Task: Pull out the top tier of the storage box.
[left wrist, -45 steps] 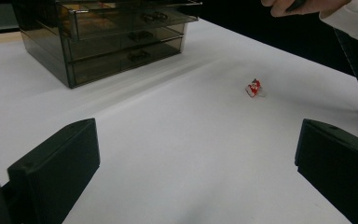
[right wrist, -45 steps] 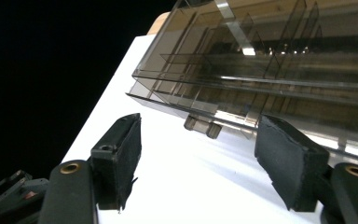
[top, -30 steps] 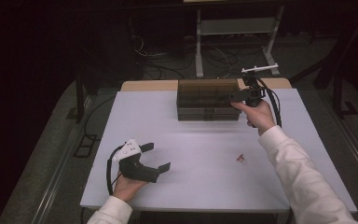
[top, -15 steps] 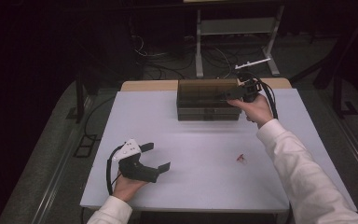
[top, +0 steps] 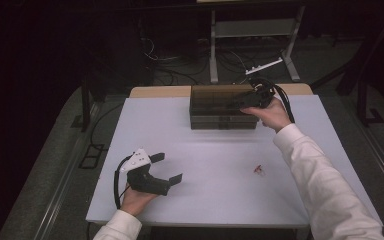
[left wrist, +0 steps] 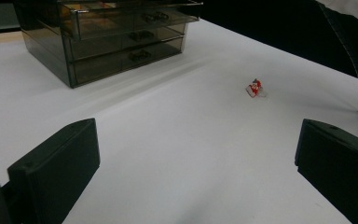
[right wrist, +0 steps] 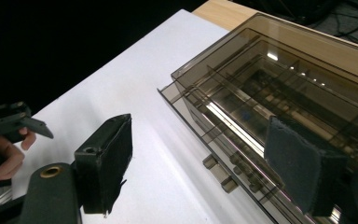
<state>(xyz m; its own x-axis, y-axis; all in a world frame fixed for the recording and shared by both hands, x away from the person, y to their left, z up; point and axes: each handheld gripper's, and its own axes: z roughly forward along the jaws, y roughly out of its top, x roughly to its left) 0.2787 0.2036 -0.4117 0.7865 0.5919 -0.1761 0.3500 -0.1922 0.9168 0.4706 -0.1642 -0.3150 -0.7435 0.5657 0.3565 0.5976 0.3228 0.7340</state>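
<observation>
A smoky see-through drawer cabinet (top: pixel 223 107) stands at the table's far edge, its top drawer drawn out a little. My right gripper (top: pixel 246 99) hovers at its upper right corner, jaws open. In the right gripper view the gripper (right wrist: pixel 200 163) has one pad (right wrist: pixel 106 161) over the table and the other over the cabinet (right wrist: pixel 284 107), touching nothing. My left gripper (top: pixel 169 167) rests near the front left, open and with nothing in it. Its own view has the gripper (left wrist: pixel 196 163) facing the cabinet (left wrist: pixel 112 37) and a small red object (left wrist: pixel 255 87).
The small red object (top: pixel 258 170) lies on the white table (top: pixel 205 200) right of centre, beside my right sleeve (top: pixel 315 170). My left hand with its gripper (right wrist: pixel 4 135) appears at the edge of the right gripper view. Beyond the table are cables and a metal stand (top: pixel 250 30).
My right hand and gripper have shifted slightly left over the cabinet's top corner. The left gripper has stayed put.
</observation>
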